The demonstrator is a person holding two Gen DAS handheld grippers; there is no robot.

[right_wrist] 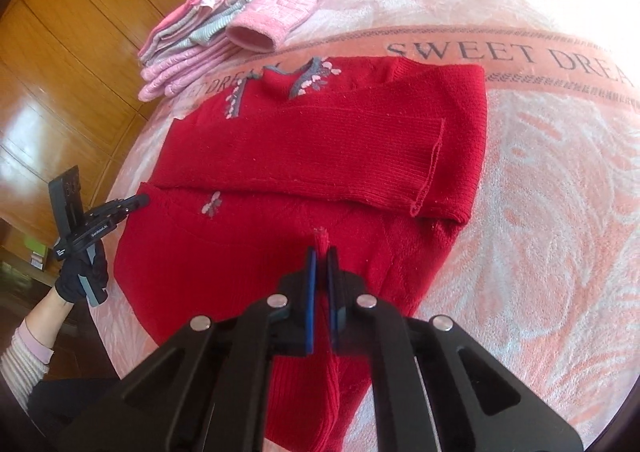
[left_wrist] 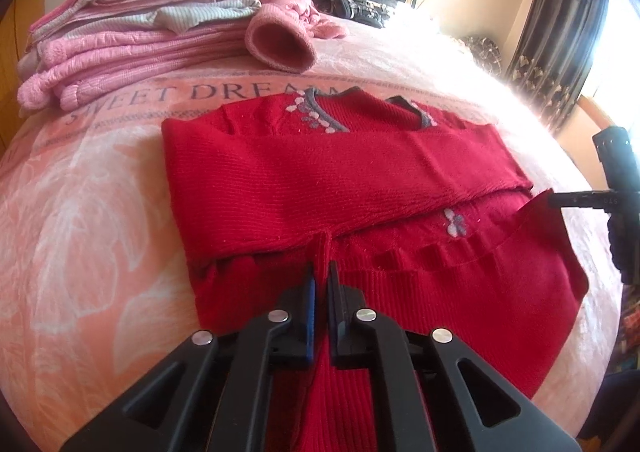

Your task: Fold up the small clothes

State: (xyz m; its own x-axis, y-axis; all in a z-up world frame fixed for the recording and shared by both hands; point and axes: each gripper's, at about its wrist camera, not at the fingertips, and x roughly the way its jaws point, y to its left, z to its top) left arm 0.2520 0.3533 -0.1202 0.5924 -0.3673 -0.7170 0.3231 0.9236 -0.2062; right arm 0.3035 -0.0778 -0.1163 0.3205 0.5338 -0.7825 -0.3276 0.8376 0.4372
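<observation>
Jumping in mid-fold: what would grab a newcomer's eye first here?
The red sweater spread mid-bed, sleeves folded across its chest, with the left gripper and right gripper each pinching its near hem. Behind it, a stack of folded pink clothes sits near the headboard.

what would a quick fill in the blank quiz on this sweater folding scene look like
1. The sweater being folded is ____ in colour.
2. The left gripper and the right gripper each pinch a ridge of the sweater's ____ between their fingers.
3. The printed words on the blanket begin with SWEET ____.
4. The stack of folded clothes beyond the sweater is mostly ____.

Missing words: red; fabric; DREA; pink
</observation>
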